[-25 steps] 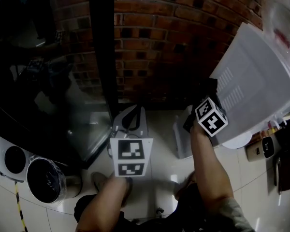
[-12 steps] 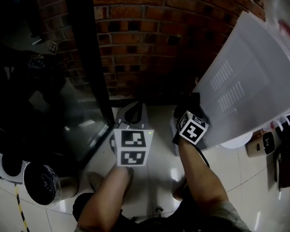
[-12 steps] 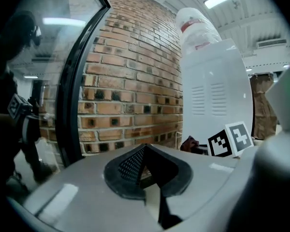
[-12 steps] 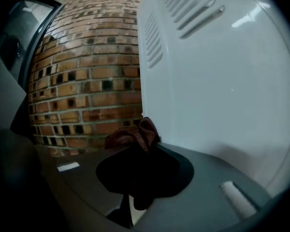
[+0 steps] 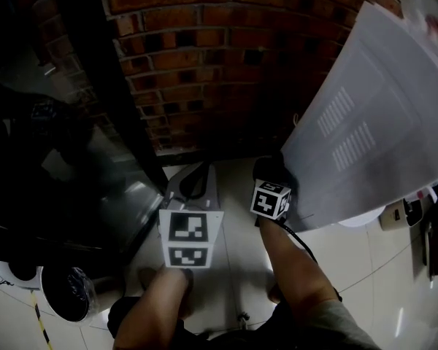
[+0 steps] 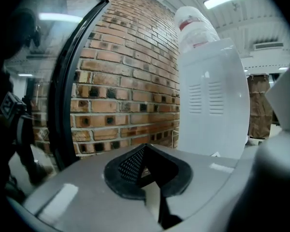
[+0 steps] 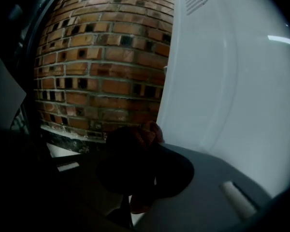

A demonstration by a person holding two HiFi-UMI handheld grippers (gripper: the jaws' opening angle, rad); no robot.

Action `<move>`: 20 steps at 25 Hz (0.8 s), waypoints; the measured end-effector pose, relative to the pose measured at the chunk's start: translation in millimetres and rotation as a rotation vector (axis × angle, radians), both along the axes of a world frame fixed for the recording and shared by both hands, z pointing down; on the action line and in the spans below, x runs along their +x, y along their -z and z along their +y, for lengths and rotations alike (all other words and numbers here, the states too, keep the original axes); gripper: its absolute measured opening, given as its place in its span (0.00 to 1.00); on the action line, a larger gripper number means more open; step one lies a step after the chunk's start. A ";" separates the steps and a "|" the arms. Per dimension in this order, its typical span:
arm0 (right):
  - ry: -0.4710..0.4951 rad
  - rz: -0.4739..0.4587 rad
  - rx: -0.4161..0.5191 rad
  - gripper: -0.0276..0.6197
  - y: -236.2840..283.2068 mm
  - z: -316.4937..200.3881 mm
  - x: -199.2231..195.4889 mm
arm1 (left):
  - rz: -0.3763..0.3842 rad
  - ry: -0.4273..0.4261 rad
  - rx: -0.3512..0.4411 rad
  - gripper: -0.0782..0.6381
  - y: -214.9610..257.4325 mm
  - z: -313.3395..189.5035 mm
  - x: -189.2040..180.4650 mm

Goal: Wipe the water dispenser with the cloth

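Cloth (image 7: 149,132), a rust-red, crumpled wad, sits pinched in the right hand-held gripper (image 7: 142,140), whose dark jaws stand partly closed and clamp it, with a fold poking out past the tips toward one o'clock. In the head view this right hand-held gripper (image 5: 270,172) lies just off centre toward four o'clock, its front at the lower left edge of the water dispenser (image 5: 372,122). Whether the cloth actually presses on the panel cannot be told.

The water dispenser fills the two to three o'clock part of the head view: a tall, smooth white plastic cabinet with two blocks of narrow louvre slots, topped by a clear ribbed bottle (image 6: 195,25).

The left hand-held gripper (image 6: 141,151) is closed, its black mesh-textured pads meeting in a point with nothing between them. It hangs at six to seven o'clock over the glossy pale tiled floor (image 5: 237,268).

Rough red brick wall (image 5: 226,71) stands at twelve o'clock, with a dark door frame (image 5: 113,100) at ten.
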State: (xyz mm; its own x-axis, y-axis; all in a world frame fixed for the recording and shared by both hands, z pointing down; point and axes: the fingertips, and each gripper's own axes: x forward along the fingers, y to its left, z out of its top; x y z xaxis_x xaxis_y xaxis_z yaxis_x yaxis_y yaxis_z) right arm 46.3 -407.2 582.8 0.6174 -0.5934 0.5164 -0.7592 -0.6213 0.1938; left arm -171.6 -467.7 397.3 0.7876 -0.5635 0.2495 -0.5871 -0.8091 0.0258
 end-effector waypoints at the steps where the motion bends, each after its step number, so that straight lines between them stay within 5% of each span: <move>1: 0.004 0.001 -0.021 0.15 -8.3 -2.4 -1.4 | -0.002 -0.009 0.009 0.11 2.0 -1.2 -1.3; 13: -0.043 0.003 -0.232 0.15 -80.6 0.3 0.8 | -0.006 -0.079 0.028 0.11 6.2 -30.3 -15.6; 20: 0.154 0.055 -0.201 0.15 -45.6 -5.0 -26.0 | 0.046 -0.065 0.055 0.11 33.3 -32.2 -28.8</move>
State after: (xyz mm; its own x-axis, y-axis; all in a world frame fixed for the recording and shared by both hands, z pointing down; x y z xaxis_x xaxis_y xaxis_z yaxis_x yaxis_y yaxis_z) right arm 20.2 -412.2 628.3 0.5581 -0.5718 0.6013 -0.8269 -0.4436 0.3456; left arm -200.4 -499.9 364.0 0.8331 -0.5222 0.1827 -0.5321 -0.8467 0.0062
